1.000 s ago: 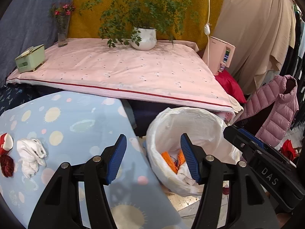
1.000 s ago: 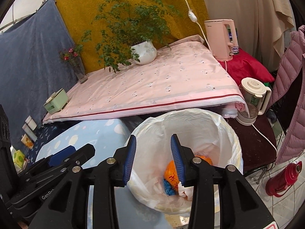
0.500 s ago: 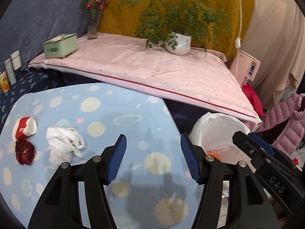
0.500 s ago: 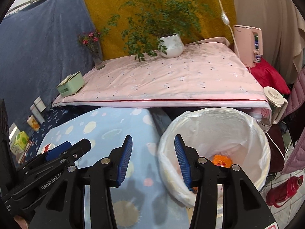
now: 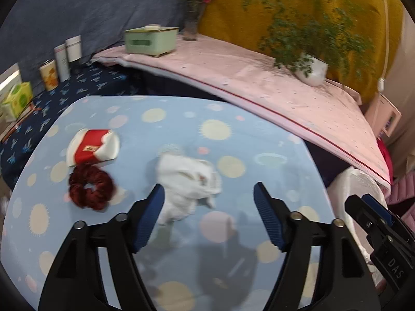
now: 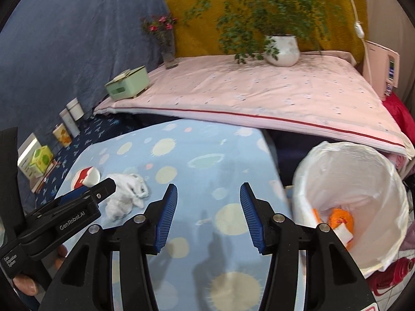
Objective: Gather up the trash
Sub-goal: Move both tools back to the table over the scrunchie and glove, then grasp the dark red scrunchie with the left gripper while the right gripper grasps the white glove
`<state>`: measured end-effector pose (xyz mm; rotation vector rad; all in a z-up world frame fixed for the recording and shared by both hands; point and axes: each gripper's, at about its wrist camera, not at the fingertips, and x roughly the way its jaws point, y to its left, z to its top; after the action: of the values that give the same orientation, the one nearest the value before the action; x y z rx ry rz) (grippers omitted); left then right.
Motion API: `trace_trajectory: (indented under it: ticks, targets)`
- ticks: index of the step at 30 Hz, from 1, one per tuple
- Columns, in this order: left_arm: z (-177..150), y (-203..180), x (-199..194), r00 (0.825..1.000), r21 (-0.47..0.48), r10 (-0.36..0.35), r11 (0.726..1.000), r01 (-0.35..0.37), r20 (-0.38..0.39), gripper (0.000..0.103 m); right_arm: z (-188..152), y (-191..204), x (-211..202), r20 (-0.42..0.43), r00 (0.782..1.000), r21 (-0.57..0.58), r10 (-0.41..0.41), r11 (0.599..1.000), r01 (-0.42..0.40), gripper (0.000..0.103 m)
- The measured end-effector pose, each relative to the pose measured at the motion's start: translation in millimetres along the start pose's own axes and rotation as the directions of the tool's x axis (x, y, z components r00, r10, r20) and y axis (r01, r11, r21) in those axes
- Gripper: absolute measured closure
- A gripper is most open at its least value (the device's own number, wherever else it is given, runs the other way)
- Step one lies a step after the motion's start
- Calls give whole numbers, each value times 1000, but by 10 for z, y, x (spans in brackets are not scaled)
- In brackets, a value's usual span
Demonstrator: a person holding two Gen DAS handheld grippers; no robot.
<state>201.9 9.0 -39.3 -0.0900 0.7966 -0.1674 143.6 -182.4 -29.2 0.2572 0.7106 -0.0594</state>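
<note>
Both grippers have swung left, away from the lined bin point(image 6: 350, 207) and over the blue spotted table point(image 5: 181, 259), so the trash that sat at the edge of my left view a second ago now lies ahead of me. My left gripper point(image 5: 208, 217) hangs with its jaws spread wide and empty just short of the crumpled white tissue point(image 5: 189, 181), whose near end is already close to the left pad. My right gripper point(image 6: 208, 217) is likewise spread and empty, over bare cloth between tissue and bin. For a clean pickup I judge I should shift the left gripper slightly left, centre the wad between the pads, lower to the cloth and close on its bulk, not a loose corner. Only the left view shows the dark red scrunchie point(image 5: 90, 190) beside the crushed red-and-white cup point(image 5: 92, 150); only the right view shows orange scraps point(image 6: 341, 216) inside the bin.
</note>
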Motion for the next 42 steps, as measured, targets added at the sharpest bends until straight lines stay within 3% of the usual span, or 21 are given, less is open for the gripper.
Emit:
trace_trajectory:
  ticks: [4,13,24,30,32,33,35,37,39,41,42]
  targets:
    - [-35,405,45,998,-45,64,997,-65,-14,30,-54,305,133,-26,999,-46,34,998,-35,47]
    - [-93,1239,172,986,-164,157,973,-165,-62,25,-169,865,496,-105,990,-96,90,990,-100,47]
    - [-43,1728,429,983,-240,143,956,-168,-120,25,-136,1322,975,-163,979,-108,120,984,-139,47]
    - [-32,1762,597,985,-256,80,959,-118,-154,44,-125,1425,1253,-192,975,-108,111,985,-133,47]
    - [-50,1756,635,985,-253,61,962,-101,-161,55,-135,1439,1323,-206,973,-112,106,985,-131,50]
    - [-56,1746,646,985,-250,57,963,-98,-164,57,-147,1443,1354,-210,972,-112,105,985,-130,54]
    - [-66,1733,656,984,-243,54,965,-94,-167,69,-171,1437,1404,-219,971,-112,100,986,-126,68]
    - [-76,1727,657,984,-234,51,968,-90,-169,77,-184,1419,1424,-225,968,-110,107,985,-135,87]
    - [-80,1740,631,985,-240,45,967,-84,-165,84,-176,1399,1389,-212,970,-103,119,984,-143,95]
    - [-70,1746,592,987,-244,36,967,-75,-159,96,-146,1393,1322,-192,974,-107,123,984,-145,97]
    - [-60,1740,571,987,-242,34,968,-72,-157,96,-121,1392,1280,-181,976,-111,125,983,-147,97]
